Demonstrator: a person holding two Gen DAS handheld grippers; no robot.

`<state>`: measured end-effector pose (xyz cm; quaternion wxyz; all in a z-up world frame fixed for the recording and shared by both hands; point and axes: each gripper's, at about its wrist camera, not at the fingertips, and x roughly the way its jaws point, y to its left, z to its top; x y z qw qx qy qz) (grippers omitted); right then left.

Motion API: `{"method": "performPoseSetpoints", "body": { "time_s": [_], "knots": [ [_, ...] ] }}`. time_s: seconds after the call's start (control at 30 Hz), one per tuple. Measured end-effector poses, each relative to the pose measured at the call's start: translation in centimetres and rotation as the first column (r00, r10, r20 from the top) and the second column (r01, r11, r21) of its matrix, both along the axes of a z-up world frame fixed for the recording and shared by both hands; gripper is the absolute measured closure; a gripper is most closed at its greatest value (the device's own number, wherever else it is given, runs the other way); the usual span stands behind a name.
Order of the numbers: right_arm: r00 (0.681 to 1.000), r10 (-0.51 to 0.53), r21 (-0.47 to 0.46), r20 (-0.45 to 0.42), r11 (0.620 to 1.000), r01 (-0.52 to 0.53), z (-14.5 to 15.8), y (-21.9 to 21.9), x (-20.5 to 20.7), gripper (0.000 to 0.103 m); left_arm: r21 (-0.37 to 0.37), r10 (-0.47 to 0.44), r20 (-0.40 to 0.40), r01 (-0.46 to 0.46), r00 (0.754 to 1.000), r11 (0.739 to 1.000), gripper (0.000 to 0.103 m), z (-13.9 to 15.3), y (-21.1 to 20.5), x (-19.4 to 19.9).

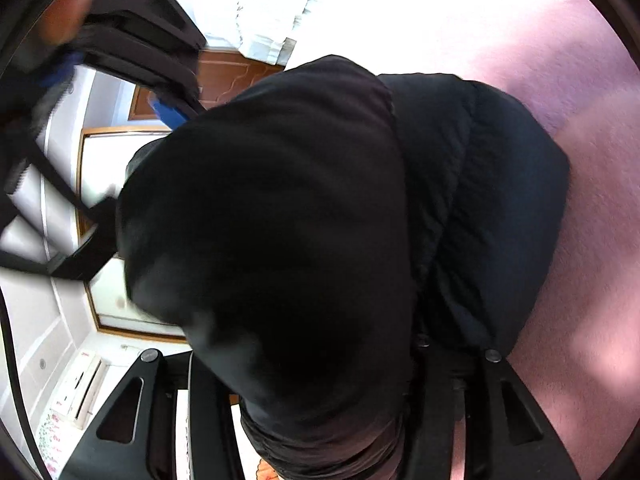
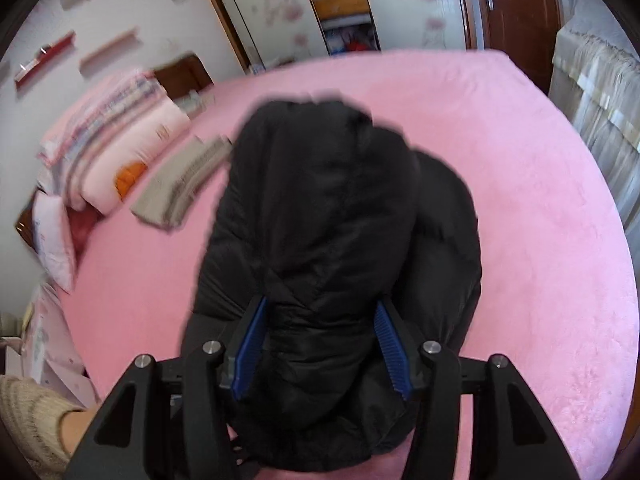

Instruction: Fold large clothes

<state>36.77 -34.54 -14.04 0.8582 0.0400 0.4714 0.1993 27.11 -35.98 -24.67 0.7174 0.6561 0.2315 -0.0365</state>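
Black quilted fabric filled the middle of both views: a puffy jacket (image 2: 336, 216) lay bundled on a pink bed (image 2: 540, 208), its bulk running from the centre of the right wrist frame down to the lower edge. The right tongs (image 2: 320, 348) stood spread at the bottom centre of that frame, blue pads (image 2: 250, 352) on either side of the jacket's near end — the fabric sat between them, and the pads flanked it without visibly squeezing it. A hand in a knitted beige sleeve (image 2: 28, 412) showed in the lower left corner. Toward the left of the frame lay a folded grey-beige garment (image 2: 180, 188) on the bed, and beyond it, at the upper left, a stack of pink bedding (image 2: 116, 148). In the left wrist view the jacket (image 1: 280, 220) covered the centre of the frame and hid the left tongs (image 1: 320, 364) at the bottom, so whether they were spread or pinching the fabric I could not tell. The right tongs (image 1: 140, 52) appeared blurred in the upper left of that view — dark arms with a blue pad.
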Motion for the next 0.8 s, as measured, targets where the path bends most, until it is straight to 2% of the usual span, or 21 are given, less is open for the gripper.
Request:
{"method": "performPoseSetpoints", "body": {
  "time_s": [0.03, 0.1, 0.17, 0.23, 0.33, 0.37, 0.43, 0.47, 0.5, 0.53, 0.6, 0.63, 0.67, 0.73, 0.8],
  "knots": [
    [1.0, -0.01, -0.006, -0.01, 1.0, 0.01, -0.5, -0.2, 0.1, 0.076, -0.006, -0.012, -0.006, 0.012, 1.0, 1.0, 0.058, 0.2, 0.2, -0.3],
    [0.999, -0.03, 0.021, -0.029, 0.999, 0.031, -1.3, -1.2, 0.0, 0.082, -0.038, -0.063, -0.025, 0.062, 0.998, 0.997, 0.058, 1.1, 0.6, -1.4],
    [0.998, -0.041, 0.033, -0.037, 0.999, 0.042, -1.8, -1.8, -0.2, 0.083, -0.084, -0.114, -0.058, 0.108, 0.992, 0.991, 0.055, 2.4, 1.3, -2.6],
    [0.998, -0.053, 0.05, -0.044, 0.997, 0.055, -2.2, -2.4, -0.5, 0.083, -0.164, -0.155, -0.109, 0.136, 0.982, 0.977, 0.055, 4.5, 2.3, -3.7],
    [0.995, -0.085, 0.082, -0.052, 0.993, 0.089, -2.5, -3.7, -0.7, 0.082, -0.31, -0.189, -0.202, 0.121, 0.961, 0.943, 0.055, 8.3, 4.4, -4.4],
    [0.994, -0.093, 0.092, -0.057, 0.991, 0.098, -2.8, -4.2, -0.8, 0.082, -0.377, -0.189, -0.24, 0.088, 0.952, 0.922, 0.055, 10.1, 5.4, -3.9],
    [0.992, -0.106, 0.114, -0.064, 0.987, 0.113, -3.2, -5.0, -1.0, 0.08, -0.463, -0.175, -0.266, 0.033, 0.948, 0.886, 0.055, 11.9, 6.8, -3.3],
    [0.991, -0.114, 0.122, -0.066, 0.985, 0.121, -3.5, -5.3, -1.1, 0.079, -0.514, -0.158, -0.281, -0.01, 0.947, 0.857, 0.055, 13.2, 7.4, -2.0],
    [0.99, -0.122, 0.127, -0.067, 0.983, 0.129, -3.7, -5.5, -1.3, 0.078, -0.571, -0.129, -0.29, -0.064, 0.948, 0.818, 0.055, 14.5, 8.2, -0.5],
    [0.99, -0.125, 0.133, -0.067, 0.982, 0.133, -3.8, -5.6, -1.5, 0.076, -0.613, -0.106, -0.287, -0.098, 0.952, 0.784, 0.055, 15.3, 9.9, -0.7],
    [0.989, -0.133, 0.147, -0.067, 0.979, 0.142, -4.2, -5.9, -1.9, 0.074, -0.698, -0.076, -0.283, -0.151, 0.956, 0.7, 0.055, 17.3, 11.0, 3.3],
    [0.988, -0.136, 0.151, -0.067, 0.978, 0.145, -4.5, -5.9, -2.1, 0.074, -0.719, -0.066, -0.288, -0.17, 0.955, 0.674, 0.056, 17.8, 10.8, 5.1],
    [0.988, -0.138, 0.152, -0.067, 0.977, 0.146, -4.6, -5.9, -2.3, 0.073, -0.747, -0.073, -0.313, -0.198, 0.947, 0.635, 0.056, 18.4, 10.9, 7.4],
    [0.988, -0.142, 0.147, -0.061, 0.978, 0.15, -5.0, -5.9, -2.5, 0.071, -0.758, -0.077, -0.349, -0.234, 0.934, 0.609, 0.056, 18.7, 10.2, 10.4],
    [0.987, -0.152, 0.146, -0.052, 0.977, 0.158, -5.3, -6.0, -2.6, 0.069, -0.736, -0.058, -0.411, -0.293, 0.91, 0.611, 0.057, 17.9, 9.7, 13.4]
  ]
}}
